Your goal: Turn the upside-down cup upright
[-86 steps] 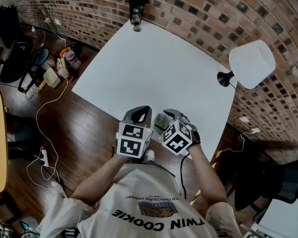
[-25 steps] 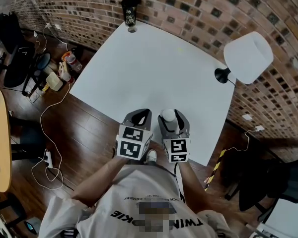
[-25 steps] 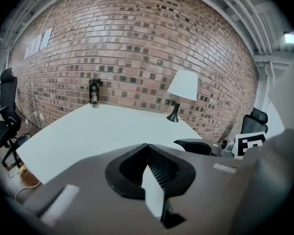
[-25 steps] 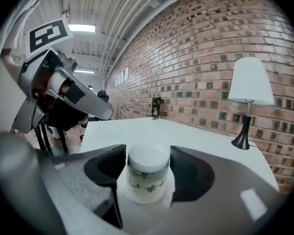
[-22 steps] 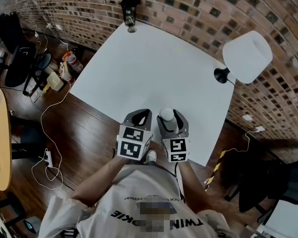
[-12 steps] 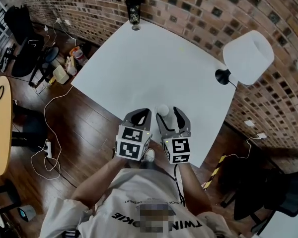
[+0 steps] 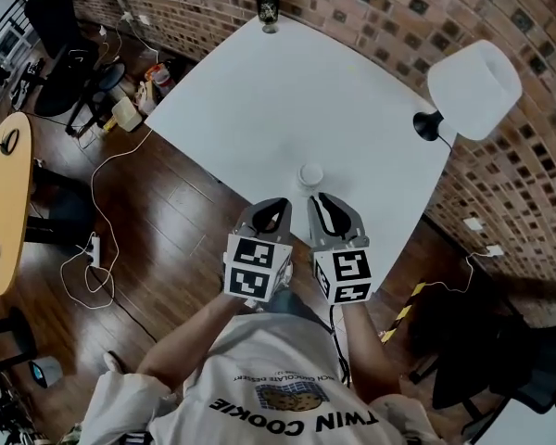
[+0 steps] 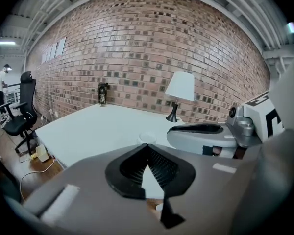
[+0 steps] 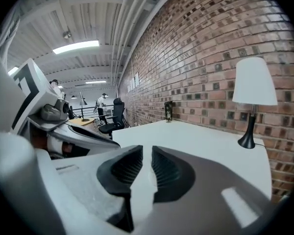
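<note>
The 2 fingers [image 8: 161, 169] of the left gripper [image 7: 271, 208] are together, with nothing between them. The 2 fingers [image 9: 167, 173] of the right gripper [image 7: 326, 201] are closing. Only a narrow gap is left between them, and it is empty. Both grippers are side by side on the person's side of the cup [image 7: 310, 175], apart from it and pointing toward it. The white cup stands alone on the white tabletop [image 7: 278, 91], near the edge closest to the person. It looks upright, with its mouth up. Beyond the cup, to the right, a white lamp [image 7: 473, 89] with a black foot stands at the brick wall [image 7: 380, 7].
</note>
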Motion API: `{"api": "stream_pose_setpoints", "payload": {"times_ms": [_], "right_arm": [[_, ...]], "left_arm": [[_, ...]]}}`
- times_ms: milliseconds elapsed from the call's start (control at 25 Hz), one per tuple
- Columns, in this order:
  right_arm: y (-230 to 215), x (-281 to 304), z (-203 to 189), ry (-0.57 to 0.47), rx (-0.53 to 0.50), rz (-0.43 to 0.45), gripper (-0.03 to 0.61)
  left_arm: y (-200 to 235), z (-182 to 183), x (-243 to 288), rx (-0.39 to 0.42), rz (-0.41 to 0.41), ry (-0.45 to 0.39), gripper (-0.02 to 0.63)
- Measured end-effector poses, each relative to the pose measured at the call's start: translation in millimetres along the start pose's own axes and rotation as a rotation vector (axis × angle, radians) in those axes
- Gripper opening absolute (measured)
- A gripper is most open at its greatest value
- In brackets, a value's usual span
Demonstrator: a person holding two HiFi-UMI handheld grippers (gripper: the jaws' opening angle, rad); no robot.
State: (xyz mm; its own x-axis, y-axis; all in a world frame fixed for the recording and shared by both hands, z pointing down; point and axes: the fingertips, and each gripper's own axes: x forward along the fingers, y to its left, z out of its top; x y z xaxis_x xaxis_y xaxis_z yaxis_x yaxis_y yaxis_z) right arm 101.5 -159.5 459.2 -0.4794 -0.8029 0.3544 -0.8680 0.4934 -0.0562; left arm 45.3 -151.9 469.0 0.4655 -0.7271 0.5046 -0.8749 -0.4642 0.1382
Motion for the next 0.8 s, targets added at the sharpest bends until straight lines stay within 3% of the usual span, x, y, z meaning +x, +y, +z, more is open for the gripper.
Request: {"api": "stream_pose_setpoints", "payload": {"times_ms": [160,560,800], "right_arm": [[28,-21,-5,-0.002,-0.02,0.009,0.003],[107,-109,-27,0.011,-0.014,-0.005,0.003],[128,-160,-45,0.031,0.013,-0.034,0.003]], "left_arm": [[-10,-18,-31,-0.022,0.004,-0.023,0.003],[-49,-75,-132,-0.042,-0.01,-0.059,0.003],[-88,-95,-164,-0.032,-0.053,-0.063,0.003]]}}
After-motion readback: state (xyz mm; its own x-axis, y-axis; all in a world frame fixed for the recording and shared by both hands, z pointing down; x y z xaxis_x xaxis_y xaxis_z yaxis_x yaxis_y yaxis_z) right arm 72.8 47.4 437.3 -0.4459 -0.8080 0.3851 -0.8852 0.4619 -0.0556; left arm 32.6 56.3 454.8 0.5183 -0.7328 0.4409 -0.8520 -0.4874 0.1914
